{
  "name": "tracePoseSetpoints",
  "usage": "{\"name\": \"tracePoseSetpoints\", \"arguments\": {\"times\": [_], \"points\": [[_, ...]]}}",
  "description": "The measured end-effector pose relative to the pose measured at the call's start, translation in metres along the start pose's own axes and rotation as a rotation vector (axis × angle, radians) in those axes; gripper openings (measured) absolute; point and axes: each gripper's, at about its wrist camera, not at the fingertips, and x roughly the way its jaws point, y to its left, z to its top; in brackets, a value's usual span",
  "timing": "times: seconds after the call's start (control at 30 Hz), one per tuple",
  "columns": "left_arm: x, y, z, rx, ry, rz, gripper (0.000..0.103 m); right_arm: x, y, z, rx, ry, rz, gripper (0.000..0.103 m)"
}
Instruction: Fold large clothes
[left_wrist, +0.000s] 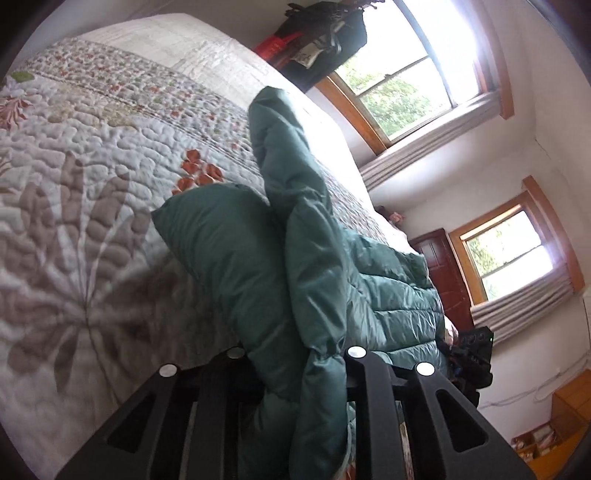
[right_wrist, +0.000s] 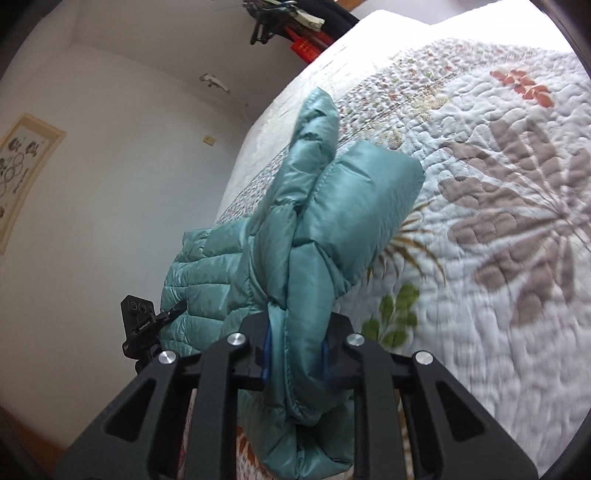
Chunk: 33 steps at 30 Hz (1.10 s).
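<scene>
Quilted bed (left_wrist: 92, 206) below. Left gripper (left_wrist: 295, 373), right gripper (right_wrist: 295, 350) both clamped on teal puffer jacket (right_wrist: 295, 236). Advice: lower evenly, align edges, release once flat.

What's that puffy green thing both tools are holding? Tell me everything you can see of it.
It is a teal-green quilted puffer jacket of shiny, padded fabric stitched in horizontal channels. It is bunched and partly folded, with a sleeve reaching out over the floral quilted bedspread and a smooth padded flap beside it. The left gripper and the right gripper each pinch a thick fold of its edge, lifting that side while the rest lies on the bed.
</scene>
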Motion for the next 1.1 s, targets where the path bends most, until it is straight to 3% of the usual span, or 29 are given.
{"name": "tracePoseSetpoints", "arguments": {"times": [0.27,0.47,0.6,0.7,0.8,0.93,1.1], "points": [[-0.063,-0.022,-0.083,0.040,0.052,-0.023,0.021,-0.063,0.028,-0.088,-0.062,0.020,0.000,0.018],[-0.057,0.014,-0.119,0.040,0.071,0.051,0.026,-0.046,-0.005,-0.127,0.005,0.076,-0.056,0.020],[-0.047,0.040,-0.132,0.001,0.054,0.004,0.037,-0.032,-0.034,-0.136,0.083,0.082,-0.017,0.024],[-0.046,0.044,-0.132,0.002,0.042,-0.001,0.041,-0.033,-0.035,-0.141,0.080,0.072,-0.016,0.027],[-0.060,0.040,-0.131,0.016,0.041,0.055,0.047,-0.043,-0.022,-0.141,0.029,0.051,-0.109,0.038],[-0.096,0.030,-0.123,0.030,-0.030,0.141,0.048,-0.072,0.018,-0.137,-0.098,-0.041,-0.293,0.041],[-0.125,-0.021,-0.114,0.172,-0.153,0.270,0.050,-0.081,0.074,-0.120,-0.235,-0.086,-0.330,0.041]]}}
